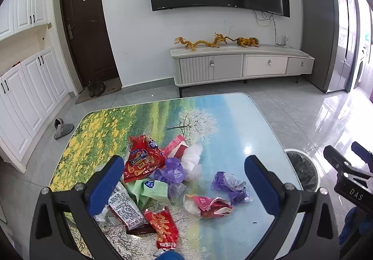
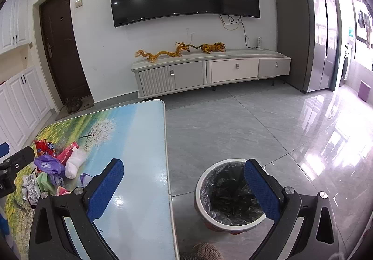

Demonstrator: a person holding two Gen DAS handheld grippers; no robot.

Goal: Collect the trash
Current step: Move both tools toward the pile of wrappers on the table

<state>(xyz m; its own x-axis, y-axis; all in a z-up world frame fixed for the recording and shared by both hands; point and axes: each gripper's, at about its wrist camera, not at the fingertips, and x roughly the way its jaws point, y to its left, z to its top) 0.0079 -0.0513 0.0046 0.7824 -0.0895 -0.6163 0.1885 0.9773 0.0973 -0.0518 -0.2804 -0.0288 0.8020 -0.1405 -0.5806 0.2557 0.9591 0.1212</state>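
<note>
Several crumpled wrappers lie on the landscape-print table (image 1: 233,120): a large red snack bag (image 1: 142,157), purple plastic (image 1: 229,184), a pink and white wrapper (image 1: 207,205), a red wrapper (image 1: 164,227), green packets (image 1: 152,191). My left gripper (image 1: 184,183) is open and empty, above the pile. My right gripper (image 2: 184,185) is open and empty, straddling the table's right edge and the white bin with a black liner (image 2: 229,194) on the floor. The bin (image 1: 303,171) and the right gripper (image 1: 349,166) also show in the left wrist view.
A TV cabinet (image 2: 209,73) with golden dragon figures stands at the far wall under a TV. A grey slipper (image 1: 61,128) lies on the floor left of the table. White cupboards (image 1: 28,96) line the left wall.
</note>
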